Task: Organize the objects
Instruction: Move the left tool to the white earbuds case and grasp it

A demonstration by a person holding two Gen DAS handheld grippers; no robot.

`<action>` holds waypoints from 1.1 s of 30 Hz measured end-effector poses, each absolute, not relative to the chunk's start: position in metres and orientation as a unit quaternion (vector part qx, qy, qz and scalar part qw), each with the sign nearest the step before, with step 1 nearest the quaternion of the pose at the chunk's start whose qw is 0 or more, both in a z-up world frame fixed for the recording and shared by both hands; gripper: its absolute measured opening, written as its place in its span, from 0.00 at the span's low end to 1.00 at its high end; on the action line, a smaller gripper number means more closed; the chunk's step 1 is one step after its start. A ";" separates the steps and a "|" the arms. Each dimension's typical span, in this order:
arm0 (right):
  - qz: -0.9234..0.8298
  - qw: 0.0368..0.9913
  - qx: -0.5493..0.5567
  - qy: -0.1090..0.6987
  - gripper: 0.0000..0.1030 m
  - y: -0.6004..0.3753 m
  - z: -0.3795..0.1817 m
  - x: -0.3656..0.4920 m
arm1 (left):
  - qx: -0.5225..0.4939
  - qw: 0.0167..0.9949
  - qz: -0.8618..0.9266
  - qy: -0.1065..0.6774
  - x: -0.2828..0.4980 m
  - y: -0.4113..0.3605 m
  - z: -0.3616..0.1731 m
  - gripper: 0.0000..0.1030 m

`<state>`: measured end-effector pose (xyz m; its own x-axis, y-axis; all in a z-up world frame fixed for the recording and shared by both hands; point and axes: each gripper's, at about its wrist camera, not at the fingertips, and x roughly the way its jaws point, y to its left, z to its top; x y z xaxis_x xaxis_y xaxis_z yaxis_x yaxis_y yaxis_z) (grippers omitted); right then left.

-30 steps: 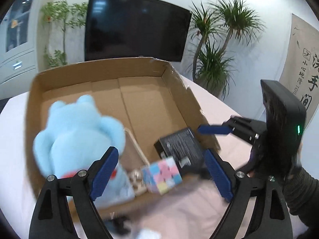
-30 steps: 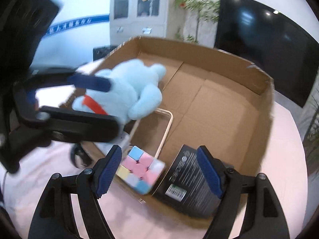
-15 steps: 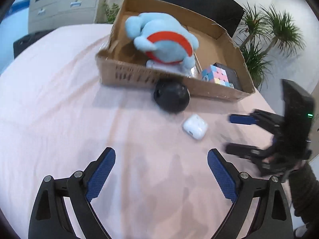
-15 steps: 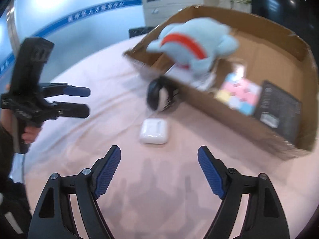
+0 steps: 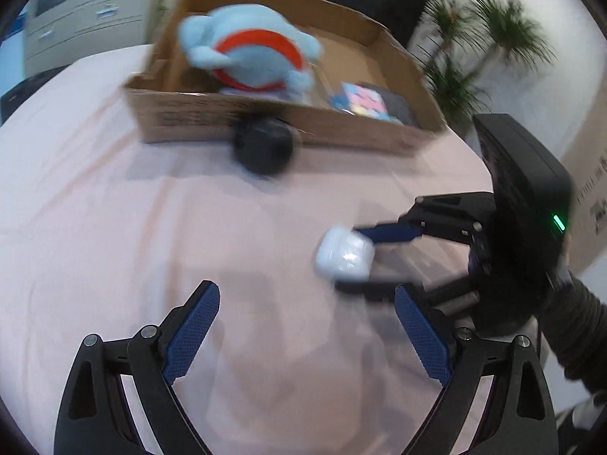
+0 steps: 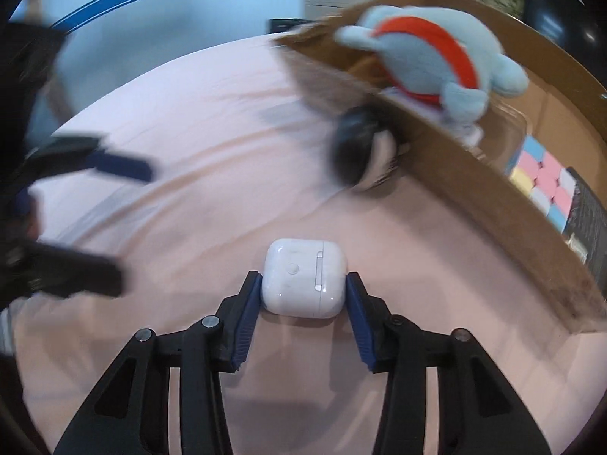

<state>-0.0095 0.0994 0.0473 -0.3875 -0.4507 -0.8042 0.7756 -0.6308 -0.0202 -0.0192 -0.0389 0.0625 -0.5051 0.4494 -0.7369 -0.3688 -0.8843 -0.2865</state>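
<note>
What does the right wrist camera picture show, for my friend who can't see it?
The right gripper is closed on a small white earbud case on a pink tablecloth. Behind it, to the right, a cardboard box holds a blue plush toy, a pastel puzzle cube and a black box; a blurred black round object sits against its outer wall.

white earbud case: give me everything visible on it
The white earbud case is a small, glossy, rounded-corner box that looks like hard plastic, lid closed. The right wrist view shows a round button and a metallic hinge strip on its upper face. It lies flat on the pink tablecloth, between the blue pads of the right gripper, which press its two sides. It sits apart from the cardboard box. In the left wrist view it is motion-blurred.
</note>
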 end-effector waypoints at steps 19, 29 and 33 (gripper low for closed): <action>-0.802 0.407 0.384 0.210 0.47 0.116 0.046 0.054 | -0.482 0.311 0.815 0.082 -0.005 0.031 0.045 0.41; -0.798 0.414 0.384 0.211 0.40 0.114 0.047 0.057 | -0.482 0.311 0.816 0.076 -0.001 0.025 0.044 0.41; -0.797 0.414 0.384 0.212 0.41 0.115 0.047 0.058 | -0.478 0.313 0.817 0.072 0.001 0.022 0.045 0.41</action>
<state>0.0581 0.1154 0.0472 -0.3614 -0.4975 -0.7886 0.8234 -0.5672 -0.0195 0.0015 0.0218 0.0445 -0.3460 0.4432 -0.8269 -0.5804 -0.7936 -0.1825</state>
